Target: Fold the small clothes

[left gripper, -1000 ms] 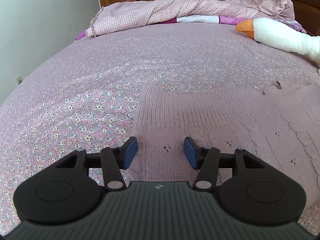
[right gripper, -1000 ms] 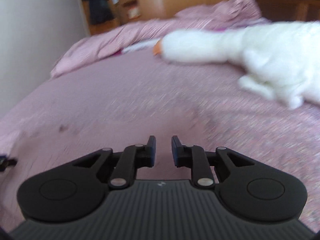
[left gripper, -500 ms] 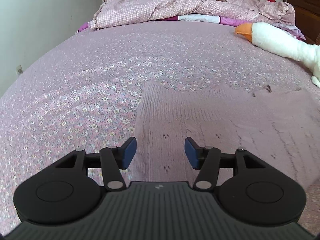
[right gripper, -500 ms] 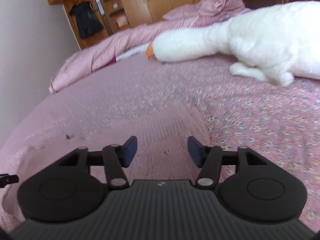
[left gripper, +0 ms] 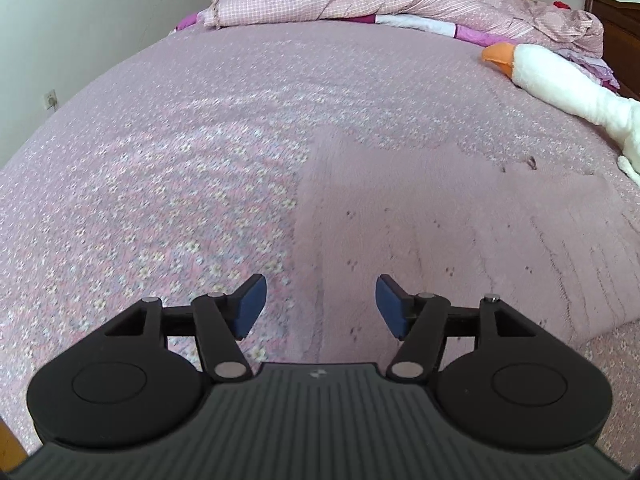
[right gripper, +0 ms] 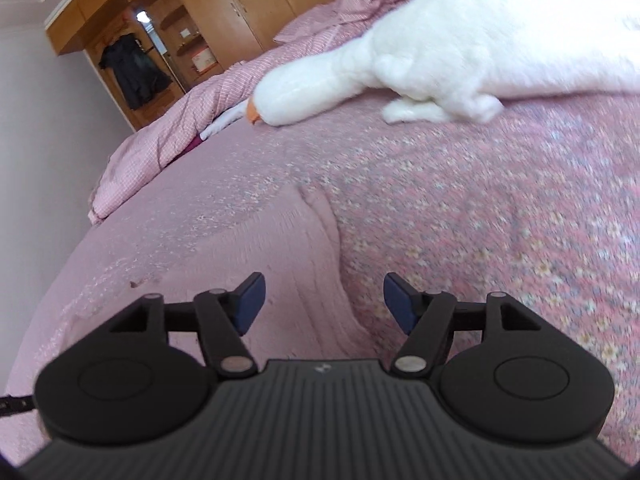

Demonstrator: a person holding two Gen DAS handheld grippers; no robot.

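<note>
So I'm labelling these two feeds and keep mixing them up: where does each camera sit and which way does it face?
Left wrist: on the left gripper, open, above the pink knit garment's left edge, facing the quilt.
Right wrist: on the right gripper, open, above the garment's right edge, tilted, facing the wardrobe.
Shared: garment, flowered bedspread, plush goose.

The right gripper [right gripper: 324,302] was nearly shut a second ago; its jaws have just been opening and now stand wide, nothing pinched between them — the pink knitted garment [right gripper: 256,264] lies under and ahead of its left finger, with the garment's edge running between the two fingers. Its view has tilted, so the white plush goose [right gripper: 400,52] now sits higher and to the right. The left gripper [left gripper: 318,304] has also been opening a little wider — empty, above the garment's left edge [left gripper: 420,216], which now sits further ahead of the fingers.
</note>
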